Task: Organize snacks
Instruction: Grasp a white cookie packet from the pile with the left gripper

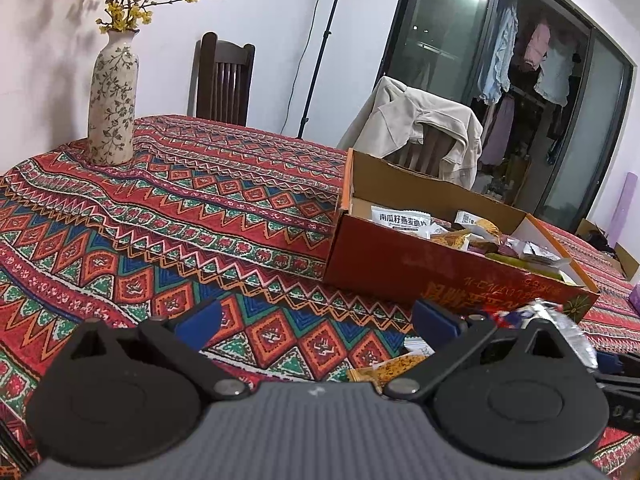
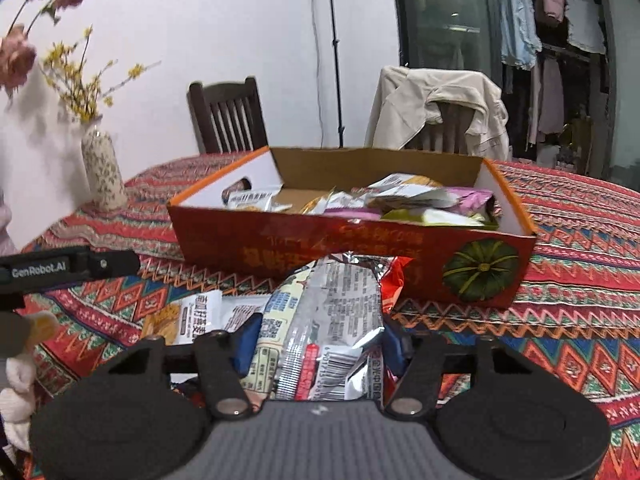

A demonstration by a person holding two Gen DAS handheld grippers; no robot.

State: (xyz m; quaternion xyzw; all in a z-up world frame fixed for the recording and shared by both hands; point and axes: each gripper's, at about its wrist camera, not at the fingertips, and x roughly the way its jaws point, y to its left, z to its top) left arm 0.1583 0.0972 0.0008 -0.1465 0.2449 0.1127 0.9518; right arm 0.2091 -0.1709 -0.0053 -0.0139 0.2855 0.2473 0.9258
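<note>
Silver snack packet (image 2: 320, 332) — pinched by the right gripper (image 2: 320, 344); snack box (image 2: 352, 256) at twelve o'clock. Left gripper (image 1: 316, 320) gapes wide — nothing held.

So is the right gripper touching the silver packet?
Touching. The right wrist view shows the right gripper with both blue fingers pressed against the silver packet.
</note>
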